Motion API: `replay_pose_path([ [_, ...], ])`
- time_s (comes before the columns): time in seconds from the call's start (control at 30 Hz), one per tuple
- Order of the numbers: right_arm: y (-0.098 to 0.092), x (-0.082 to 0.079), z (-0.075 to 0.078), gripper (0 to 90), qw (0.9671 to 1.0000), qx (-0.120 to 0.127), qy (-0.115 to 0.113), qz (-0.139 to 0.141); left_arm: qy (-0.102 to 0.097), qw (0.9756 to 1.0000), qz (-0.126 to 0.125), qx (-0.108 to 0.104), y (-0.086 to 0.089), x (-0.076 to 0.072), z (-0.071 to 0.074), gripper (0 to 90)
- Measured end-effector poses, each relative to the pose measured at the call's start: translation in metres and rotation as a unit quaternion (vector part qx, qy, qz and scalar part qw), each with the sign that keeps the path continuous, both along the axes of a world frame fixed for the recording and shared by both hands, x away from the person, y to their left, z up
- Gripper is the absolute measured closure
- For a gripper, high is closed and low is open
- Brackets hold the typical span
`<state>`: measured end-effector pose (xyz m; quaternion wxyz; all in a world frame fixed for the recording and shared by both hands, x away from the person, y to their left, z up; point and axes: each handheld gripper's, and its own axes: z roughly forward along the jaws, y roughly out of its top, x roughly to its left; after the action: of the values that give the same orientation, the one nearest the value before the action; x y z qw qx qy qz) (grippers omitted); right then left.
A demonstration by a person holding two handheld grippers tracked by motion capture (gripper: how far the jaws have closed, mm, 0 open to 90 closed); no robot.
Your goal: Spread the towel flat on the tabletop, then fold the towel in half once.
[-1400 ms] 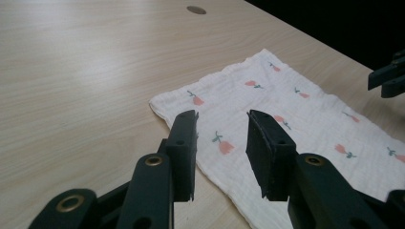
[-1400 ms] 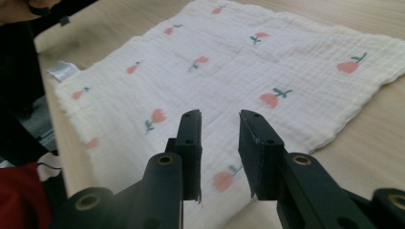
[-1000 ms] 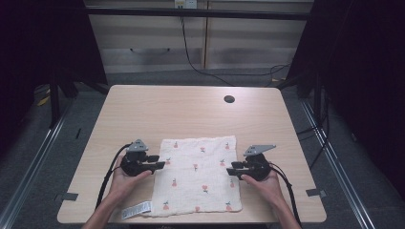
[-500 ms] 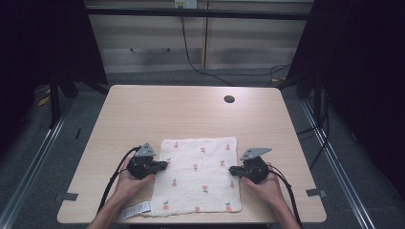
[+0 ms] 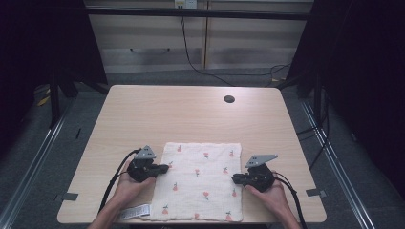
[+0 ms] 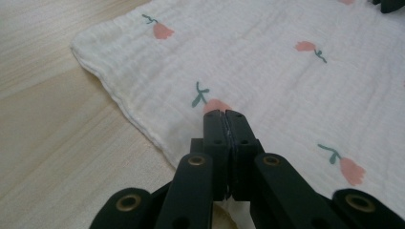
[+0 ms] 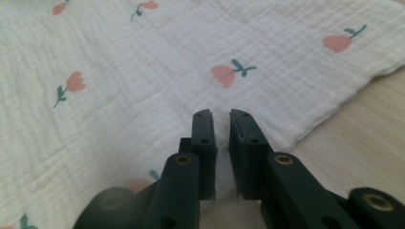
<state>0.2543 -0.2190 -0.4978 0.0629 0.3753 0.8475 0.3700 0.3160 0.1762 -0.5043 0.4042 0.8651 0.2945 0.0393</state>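
High view: a white cloth printed with small pink flowers lies flat on the near half of the tabletop, its near edge running right up to the tabletop's near edge. A white label sticks out at the cloth's near-left corner. A small dark hole sits toward the far right of the tabletop.

The left claw rests at the cloth's left edge, the right claw at its right edge — each held from below by a hand. In the left gripper view the left claw has its jaws pressed together over the fabric just inside the hem; whether any cloth is caught between them I cannot tell, since no fold rises at the tips. In the right gripper view the right claw stands slightly parted, with a little white fabric showing in the gap, so it seems to be pinching the cloth's edge or about to.

Judging from this, the risk is an uneven hold: if the left claw has closed on nothing, a lift would raise one side only and drag the cloth askew. With the near edge already at the tabletop's lip, a pull toward the person could slide the cloth off.
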Motion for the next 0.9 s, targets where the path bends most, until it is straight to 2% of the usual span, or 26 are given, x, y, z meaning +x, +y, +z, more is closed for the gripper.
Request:
replay_pose_path([
  [0.03,0.000,0.000,0.001,78.2,1.0000,0.003,-0.001,-0.005,0.001,1.0000,-0.001,-0.003,0.000,0.001,0.000,88.4],
  [0.13,-0.006,0.007,0.005,76.1,0.9993,0.033,-0.011,-0.017,0.006,0.9999,-0.001,-0.008,0.001,0.002,-0.001,88.5],
  [0.3,-0.014,0.027,0.015,71.2,0.9976,0.041,-0.030,-0.046,0.011,0.9999,0.004,-0.012,0.002,0.001,-0.001,88.2],
  [0.43,-0.021,0.049,0.017,68.2,0.9953,0.050,-0.033,-0.075,0.011,0.9999,0.002,-0.013,0.001,-0.001,-0.001,87.2],
  [0.47,-0.021,0.049,0.017,68.2,0.9953,0.050,-0.033,-0.075,0.011,0.9999,0.002,-0.013,0.001,-0.001,-0.001,87.2],
  [0.5,-0.023,0.060,0.017,68.1,0.9951,0.043,-0.031,-0.084,0.011,0.9999,0.001,-0.005,0.002,-0.003,0.000,87.3],
  [0.53,-0.023,0.060,0.017,68.1,0.9951,0.043,-0.031,-0.084,0.011,0.9999,0.001,-0.005,0.002,-0.003,0.000,87.3],
  [0.57,-0.024,0.072,0.017,67.9,0.9949,0.036,-0.031,-0.089,0.012,0.9999,0.002,-0.008,0.002,-0.004,0.000,87.3],
  [0.67,-0.024,0.088,0.018,67.2,0.9944,0.025,-0.031,-0.097,0.013,0.9999,0.002,-0.004,0.003,-0.005,0.001,87.3],
  [0.7,-0.024,0.088,0.018,67.2,0.9944,0.025,-0.031,-0.097,0.013,0.9999,0.002,-0.004,0.003,-0.005,0.001,87.3],
  [0.73,-0.024,0.097,0.016,67.2,0.9940,0.021,-0.029,-0.103,0.012,0.9999,0.000,-0.004,0.003,-0.005,0.001,87.2],
  [0.8,-0.024,0.105,0.014,67.2,0.9937,0.011,-0.023,-0.109,0.014,0.9999,-0.002,-0.006,0.004,-0.004,0.000,87.3],
  [0.9,-0.024,0.114,0.010,67.3,0.9932,0.012,-0.015,-0.115,0.015,0.9999,-0.003,-0.006,0.004,-0.004,0.000,87.3],
])
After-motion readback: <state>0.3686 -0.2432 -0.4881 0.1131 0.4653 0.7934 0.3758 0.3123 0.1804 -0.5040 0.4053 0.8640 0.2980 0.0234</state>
